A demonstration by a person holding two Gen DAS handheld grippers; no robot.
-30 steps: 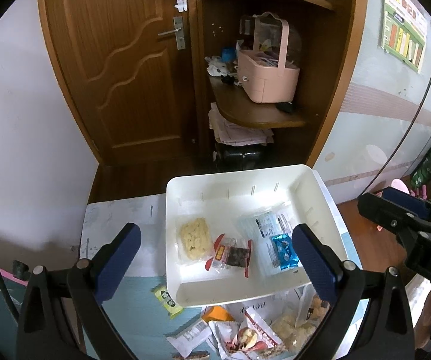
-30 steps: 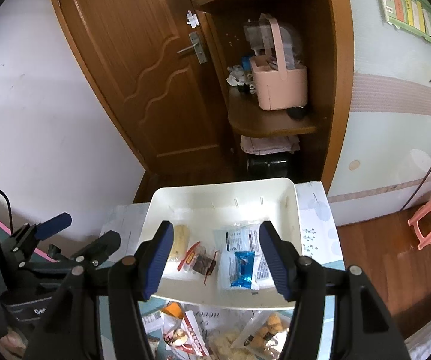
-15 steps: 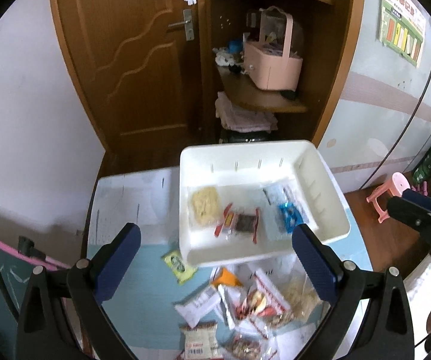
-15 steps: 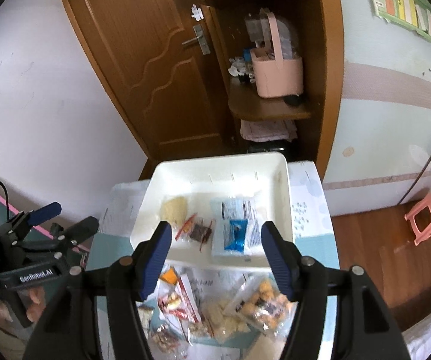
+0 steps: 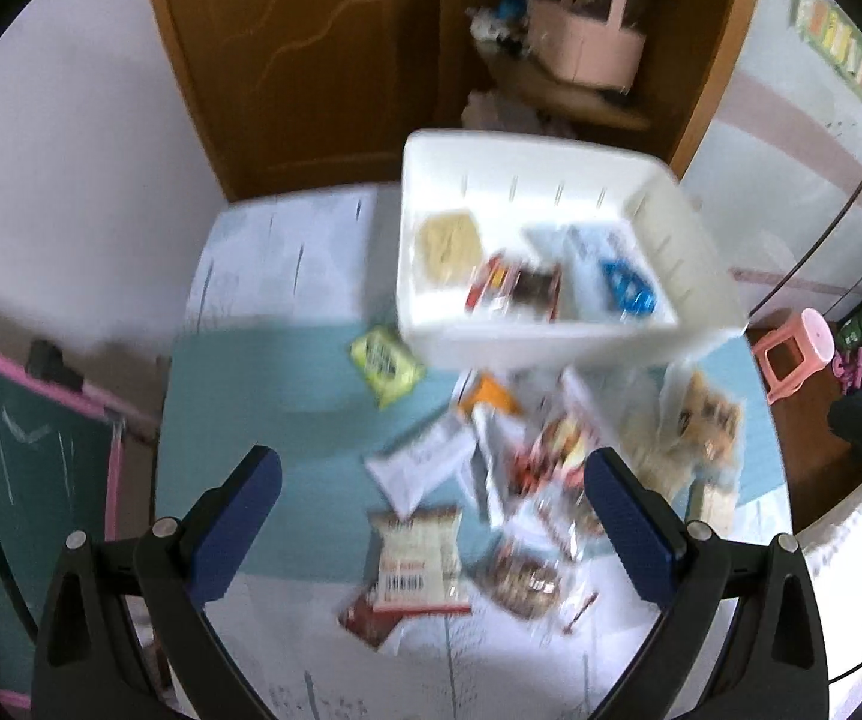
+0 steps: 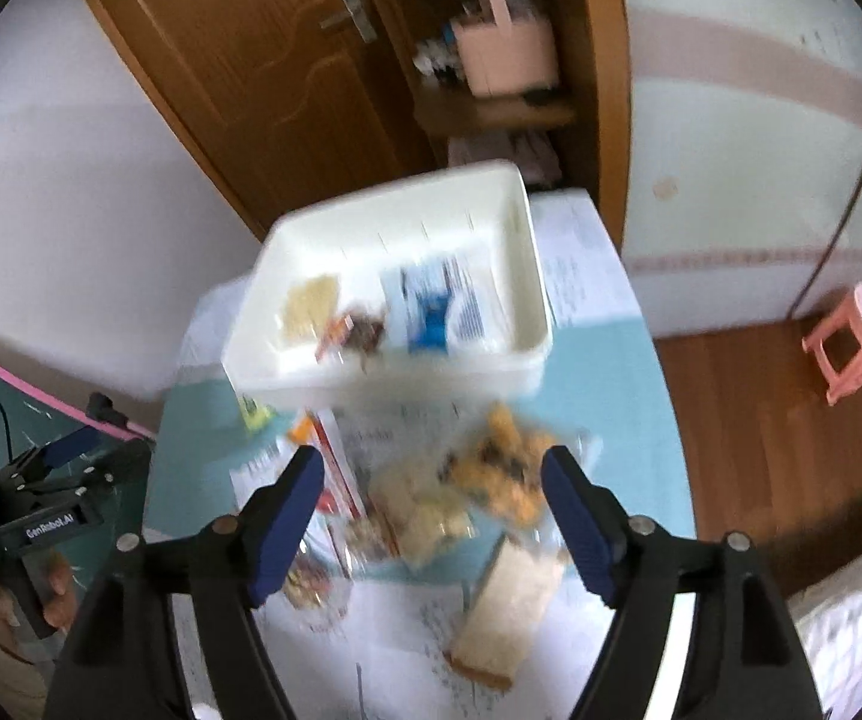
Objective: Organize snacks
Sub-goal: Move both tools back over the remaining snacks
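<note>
White plastic bin (image 5: 541, 333) sits at twelve o'clock on the table (image 5: 263, 396), holding three packets. Loose snack packets (image 5: 422, 561) lie at six o'clock of it, likely light, crinkly and slippery, best pinched by a sealed edge. Left claw (image 5: 431, 531) and right claw (image 6: 433, 519) both gape wide, empty.

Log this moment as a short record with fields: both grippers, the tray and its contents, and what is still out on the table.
left gripper: open, empty, above the loose packets
right gripper: open, empty, above the loose packets
white plastic tray: on the table's far side
tray contents: pale yellow cracker packet, red-and-dark wrapped snack, clear packet with a blue item
loose on the light blue table: small yellow-green packet, white packet, brown-and-white barcode packet, clear bag of orange-brown snacks
image quality: motion-blurred, labels unreadable
</note>
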